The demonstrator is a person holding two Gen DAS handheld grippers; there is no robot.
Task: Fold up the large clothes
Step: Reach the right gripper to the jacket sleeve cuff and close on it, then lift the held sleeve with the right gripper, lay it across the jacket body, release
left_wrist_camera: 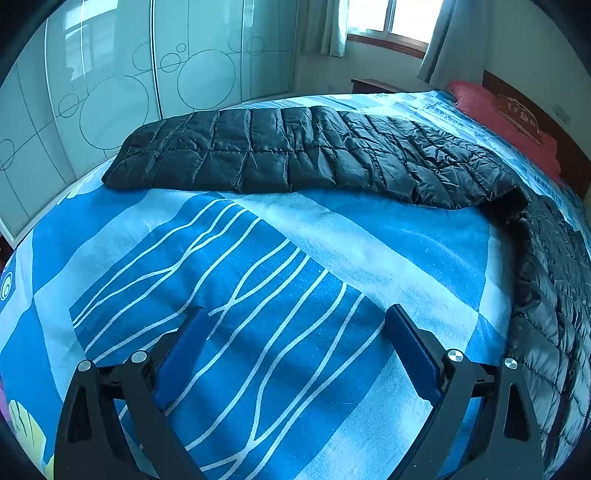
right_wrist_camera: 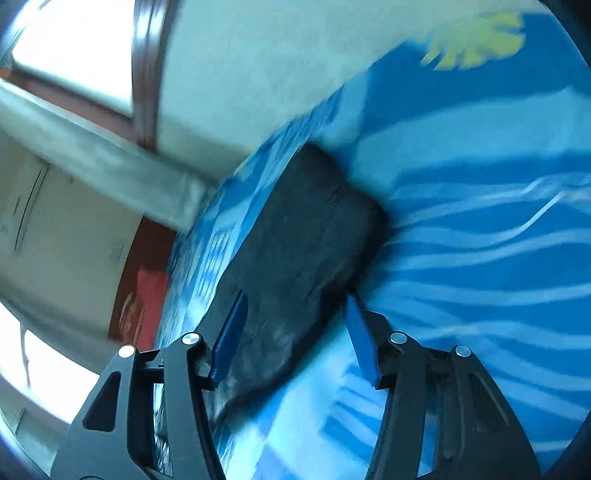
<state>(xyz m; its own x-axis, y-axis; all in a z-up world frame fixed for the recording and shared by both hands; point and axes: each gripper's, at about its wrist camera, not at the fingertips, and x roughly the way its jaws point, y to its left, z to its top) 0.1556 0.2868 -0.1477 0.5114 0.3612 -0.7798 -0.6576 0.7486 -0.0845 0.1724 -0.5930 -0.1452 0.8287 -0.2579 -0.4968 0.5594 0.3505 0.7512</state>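
A black quilted down jacket [left_wrist_camera: 295, 151] lies flat across the far half of the bed as a long strip. One end of it bends round and runs down the right edge of the left wrist view. My left gripper [left_wrist_camera: 298, 309] hovers open over bare blue sheet, well short of the jacket, with nothing between its blue pads [left_wrist_camera: 413, 350]. The right wrist view is blurred and rolled. There my right gripper [right_wrist_camera: 295, 295] stands open, and a sleeve-like end of the jacket [right_wrist_camera: 299, 236] lies on the sheet in the gap. The pads [right_wrist_camera: 231, 332] do not press on it.
The bed carries a blue patterned sheet [left_wrist_camera: 258, 280]. A red pillow [left_wrist_camera: 506, 122] lies against the wooden headboard [left_wrist_camera: 535, 114] at the far right. Frosted sliding wardrobe doors [left_wrist_camera: 110, 92] stand close along the bed's left side. A curtained window [left_wrist_camera: 388, 18] is behind.
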